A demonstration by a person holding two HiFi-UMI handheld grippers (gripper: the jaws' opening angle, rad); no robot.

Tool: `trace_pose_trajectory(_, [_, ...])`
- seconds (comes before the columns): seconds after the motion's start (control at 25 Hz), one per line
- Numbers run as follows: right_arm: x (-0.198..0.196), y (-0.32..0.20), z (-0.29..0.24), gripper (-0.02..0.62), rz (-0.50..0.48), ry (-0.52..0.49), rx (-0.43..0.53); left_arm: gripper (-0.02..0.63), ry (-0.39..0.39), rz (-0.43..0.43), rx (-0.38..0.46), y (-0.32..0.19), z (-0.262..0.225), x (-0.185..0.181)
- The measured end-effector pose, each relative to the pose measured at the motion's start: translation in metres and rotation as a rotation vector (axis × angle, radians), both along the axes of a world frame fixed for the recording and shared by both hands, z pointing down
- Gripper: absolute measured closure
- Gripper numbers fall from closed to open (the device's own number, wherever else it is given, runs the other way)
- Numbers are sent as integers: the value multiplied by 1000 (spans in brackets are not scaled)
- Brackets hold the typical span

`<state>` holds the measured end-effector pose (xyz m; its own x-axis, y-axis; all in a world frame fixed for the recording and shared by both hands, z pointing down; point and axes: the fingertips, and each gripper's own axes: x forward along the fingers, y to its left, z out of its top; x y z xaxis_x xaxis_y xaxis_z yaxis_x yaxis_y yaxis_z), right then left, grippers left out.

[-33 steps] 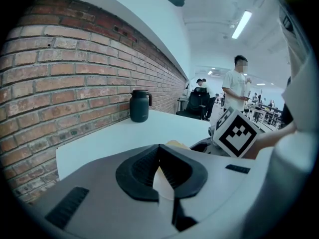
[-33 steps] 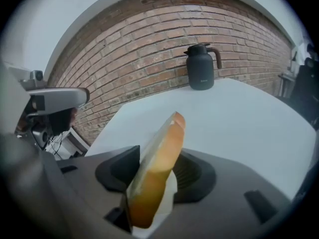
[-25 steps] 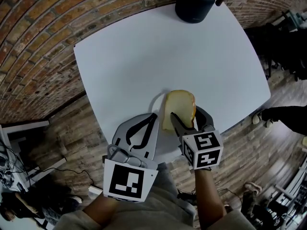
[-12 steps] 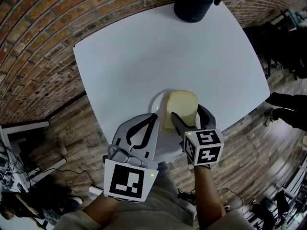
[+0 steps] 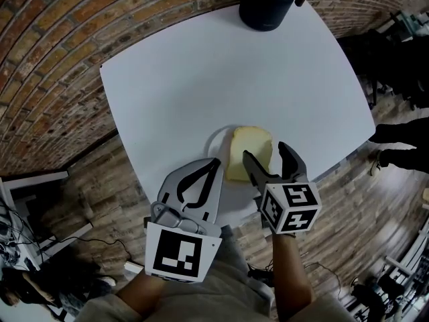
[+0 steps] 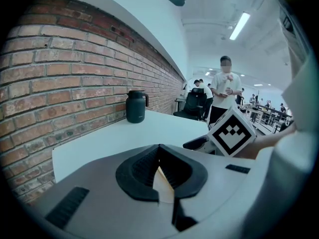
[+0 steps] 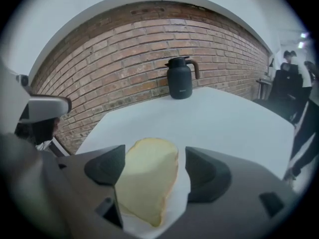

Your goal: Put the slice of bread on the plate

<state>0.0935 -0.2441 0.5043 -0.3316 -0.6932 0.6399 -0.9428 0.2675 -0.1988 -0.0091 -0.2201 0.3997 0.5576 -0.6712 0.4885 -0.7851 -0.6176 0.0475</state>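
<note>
The slice of bread [image 5: 249,154] is seen lying flat on the plate [image 5: 218,141], toward the plate's right side, so the placing step is judged to be done or all but done. The right gripper [image 7: 157,171] is held over the plate's near right edge with its jaws spread wide. The bread lies between them in the right gripper view, but neither pad is pressed on it and a gap is left on each side. The left gripper [image 6: 159,156] is held at the plate's near left edge with its jaws brought together. Nothing is seen clamped between them, and whether the tips touch the rim cannot be told.

What is left is judged to be a withdrawal. The right gripper would need to be drawn back and up from the plate with its jaws kept wide, so that the crust is not caught and the slice is not dragged toward the rim. The plate should be left undisturbed on the table [image 5: 201,66].

No brand, label or readable writing is found anywhere. Only black-and-white square markers are carried on the cubes of both grippers. The dark jug [image 5: 268,5], well beyond the plate at the table's far edge, is shown plain.
</note>
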Motion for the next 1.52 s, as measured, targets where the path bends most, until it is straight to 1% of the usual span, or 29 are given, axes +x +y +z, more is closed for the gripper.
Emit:
trace_pose_trajectory(0.08, [2,-2,-6,222,14,-24,19,595,2,2,-1,0,0,3])
trace_pose_trajectory(0.12, [3,-3,-9,235,18,-36,28,597,3,4,-1,0,0,4])
trace_pose_trajectory(0.24, [5,-3,-17,338,26,-52,59,595,5,10,-4,1,0,8])
trace_pose_trajectory(0.36, [9,-2,-25,473,40,-49,99,595,5,17,-1,2,-1,12])
trace_pose_trajectory(0.48, [6,-1,-27,557,17,-58,105,595,7,18,0,3,-2,14])
trace_pose_trajectory(0.56, [3,1,-27,581,0,-76,96,595,8,17,-1,3,-2,15])
trace_pose_trajectory(0.68, [3,3,-34,588,-3,-81,117,595,12,20,1,4,-4,18])
trace_pose_trajectory(1.0, [-4,5,-83,588,-23,-42,237,595,44,37,37,7,-23,25])
trace_pose_trajectory(1.28, [-18,21,-142,588,-47,-20,361,596,84,57,107,13,-61,31])
trace_pose_trajectory(1.44, [-24,33,-178,588,-37,6,449,596,103,71,153,17,-83,32])
trace_pose_trajectory(1.52, [-23,40,-196,589,-18,1,485,596,109,78,182,19,-97,32])
